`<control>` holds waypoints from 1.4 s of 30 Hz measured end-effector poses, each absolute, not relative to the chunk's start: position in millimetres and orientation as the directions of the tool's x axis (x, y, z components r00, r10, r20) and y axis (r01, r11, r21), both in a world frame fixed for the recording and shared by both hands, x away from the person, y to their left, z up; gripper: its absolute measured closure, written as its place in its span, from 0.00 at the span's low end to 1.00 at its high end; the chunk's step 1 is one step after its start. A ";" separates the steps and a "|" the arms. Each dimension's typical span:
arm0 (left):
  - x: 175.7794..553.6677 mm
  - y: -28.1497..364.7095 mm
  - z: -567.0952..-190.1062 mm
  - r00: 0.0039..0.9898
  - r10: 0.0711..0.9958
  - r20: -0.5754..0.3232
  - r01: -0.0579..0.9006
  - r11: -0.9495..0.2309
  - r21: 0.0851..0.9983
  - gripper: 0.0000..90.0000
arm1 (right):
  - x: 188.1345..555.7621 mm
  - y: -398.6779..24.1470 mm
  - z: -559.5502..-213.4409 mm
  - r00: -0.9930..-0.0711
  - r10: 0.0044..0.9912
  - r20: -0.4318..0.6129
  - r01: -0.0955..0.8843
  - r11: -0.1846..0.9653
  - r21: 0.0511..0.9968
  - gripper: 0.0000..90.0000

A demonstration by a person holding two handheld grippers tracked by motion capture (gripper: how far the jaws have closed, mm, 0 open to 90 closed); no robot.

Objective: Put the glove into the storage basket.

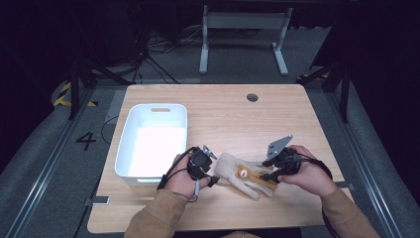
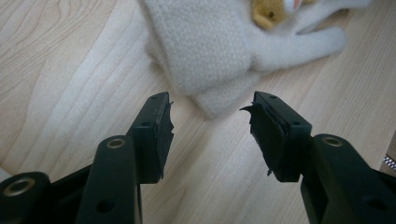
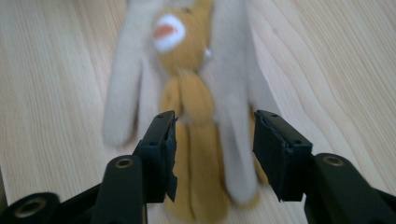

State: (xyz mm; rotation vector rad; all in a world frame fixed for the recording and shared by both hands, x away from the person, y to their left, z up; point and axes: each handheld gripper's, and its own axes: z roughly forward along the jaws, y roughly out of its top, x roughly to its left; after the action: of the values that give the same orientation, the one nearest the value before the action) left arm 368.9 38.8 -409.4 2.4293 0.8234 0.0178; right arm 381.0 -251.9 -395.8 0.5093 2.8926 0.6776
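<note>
While both grippers hover low over the bench [image 1: 297, 119] near its front edge, a cream knitted glove [image 1: 233, 171] with a small tan plush animal [image 1: 243, 173] on it lies flat between them. At the glove's cuff, the left gripper [image 2: 212, 119] has its fingers spread, pinching nothing. Above the glove's woolly fingers, the right gripper [image 3: 214, 135] also has its fingers spread, straddling the plush without pressing it. A white bin [image 1: 130, 130] stands at the left edge, just beside the left hand [image 1: 181, 181].
</note>
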 end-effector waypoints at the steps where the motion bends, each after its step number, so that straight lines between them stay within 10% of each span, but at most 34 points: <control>1: 370.2 38.0 -409.7 0.813 0.559 -0.162 0.553 -0.655 0.515 0.55 | 379.7 -256.7 -395.9 -0.932 0.359 -0.045 0.304 0.844 0.442 0.59; 22: 380.0 32.9 -415.8 0.822 0.543 -0.170 0.546 -0.670 0.502 0.58 | 382.4 -274.4 -422.8 -0.909 0.416 -0.033 0.379 0.857 0.348 0.57; 29: 381.4 30.4 -418.9 0.825 0.544 -0.153 0.535 -0.665 0.521 0.58 | 380.3 -271.9 -418.4 -0.925 0.377 -0.057 0.333 0.872 0.358 0.91; 42: 383.3 22.0 -429.8 0.822 0.554 -0.129 0.539 -0.684 0.491 0.75 | 380.2 -270.4 -419.9 -0.923 0.383 -0.037 0.346 0.870 0.352 0.94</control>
State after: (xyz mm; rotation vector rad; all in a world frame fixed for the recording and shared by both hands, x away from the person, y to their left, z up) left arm 383.3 22.0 -429.8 2.4820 0.8058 0.0400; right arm 380.2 -270.4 -419.9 0.5739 2.9347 0.5228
